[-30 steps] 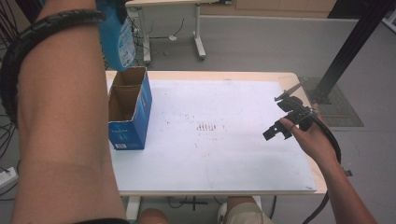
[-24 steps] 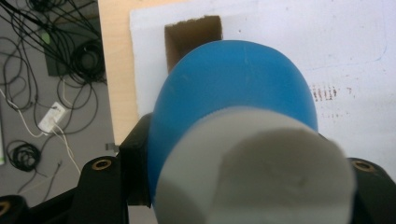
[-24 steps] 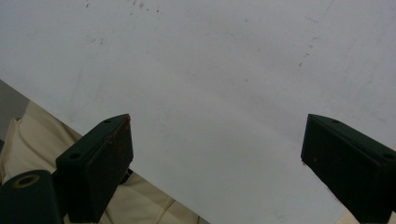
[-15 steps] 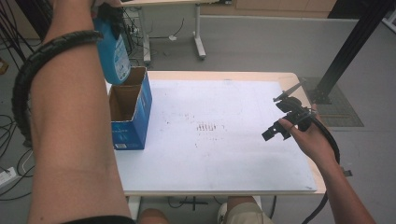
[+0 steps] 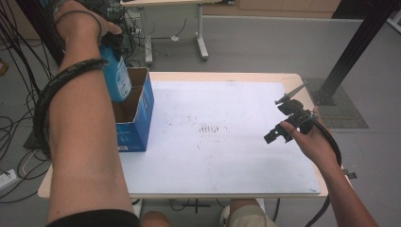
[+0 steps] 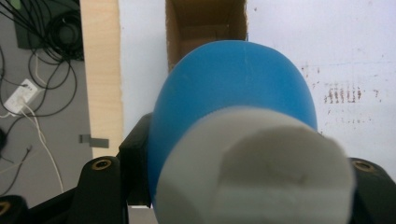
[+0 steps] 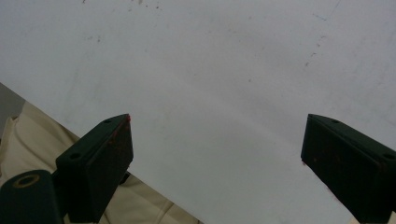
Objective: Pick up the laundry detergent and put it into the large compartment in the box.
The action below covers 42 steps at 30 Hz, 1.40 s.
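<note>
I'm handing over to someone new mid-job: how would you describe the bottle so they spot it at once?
Start at the white table and go to its left edge, where an open blue cardboard box stands. The blue bottle hangs just above that box, gripped in the left tongs. It is the only rounded, glossy blue thing there, with a white cap and a label.

The blue bottle (image 6: 233,93) with its blurry white cap (image 6: 254,170) hides most of the cardboard box (image 6: 205,21). The bottle's label (image 5: 124,85) is too small to read. The left forearm (image 5: 80,142) covers the box's near corner.
</note>
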Tool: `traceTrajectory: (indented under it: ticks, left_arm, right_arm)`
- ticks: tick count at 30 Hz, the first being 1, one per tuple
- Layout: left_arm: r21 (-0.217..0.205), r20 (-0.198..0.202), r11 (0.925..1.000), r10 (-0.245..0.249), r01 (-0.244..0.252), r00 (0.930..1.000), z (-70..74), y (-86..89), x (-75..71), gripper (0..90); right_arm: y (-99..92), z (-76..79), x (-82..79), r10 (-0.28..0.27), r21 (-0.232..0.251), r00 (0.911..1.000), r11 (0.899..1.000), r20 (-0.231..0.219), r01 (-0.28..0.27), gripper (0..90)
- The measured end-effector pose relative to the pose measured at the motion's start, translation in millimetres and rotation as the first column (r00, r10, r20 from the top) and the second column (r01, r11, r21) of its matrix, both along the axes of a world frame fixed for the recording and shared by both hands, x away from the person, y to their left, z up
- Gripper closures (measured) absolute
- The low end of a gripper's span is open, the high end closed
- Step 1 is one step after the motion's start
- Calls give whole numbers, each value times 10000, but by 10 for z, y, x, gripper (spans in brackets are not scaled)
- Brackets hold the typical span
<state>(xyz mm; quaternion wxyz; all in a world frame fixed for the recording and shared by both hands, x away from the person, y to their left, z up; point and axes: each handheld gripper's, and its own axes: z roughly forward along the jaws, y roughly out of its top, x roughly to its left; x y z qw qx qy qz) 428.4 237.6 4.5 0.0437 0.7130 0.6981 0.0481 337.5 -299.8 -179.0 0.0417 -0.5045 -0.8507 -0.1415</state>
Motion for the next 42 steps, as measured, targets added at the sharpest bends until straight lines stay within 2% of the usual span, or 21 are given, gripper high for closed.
traceTrajectory:
  ticks: [7, 22, 26, 31, 36, 42]
  left_arm:
    - [-12, -204, 9998, 176, -176, 9996, -288, 66, 26, 378]
    - [-173, -222, 9993, 338, -342, 9992, -865, 142, -13, 377]
    - [-221, -432, 9993, 297, -306, 9986, -1024, 143, 9, 377]
    - [-182, -526, 9995, 240, -250, 9983, -1154, 118, 22, 377]
    - [-227, -354, 9994, 270, -278, 9990, -1277, 114, -18, 377]
    - [-87, -261, 9997, 213, -216, 9994, -1398, 67, -39, 377]
  right_arm:
    - [14, -21, 11, -29, -41, 10000, 10000, -67, 29, 91]
    - [45, -79, 13, 7, -33, 10000, 10000, -80, -7, 94]
    - [49, -86, 15, -13, -42, 10000, 10000, -96, 13, 94]
    - [61, -107, 15, -1, -15, 9999, 10000, -100, 1, 94]
    - [74, -122, 21, 30, -14, 9999, 10000, -113, -30, 94]
    - [76, -126, 22, 6, -5, 9999, 10000, -111, -6, 94]
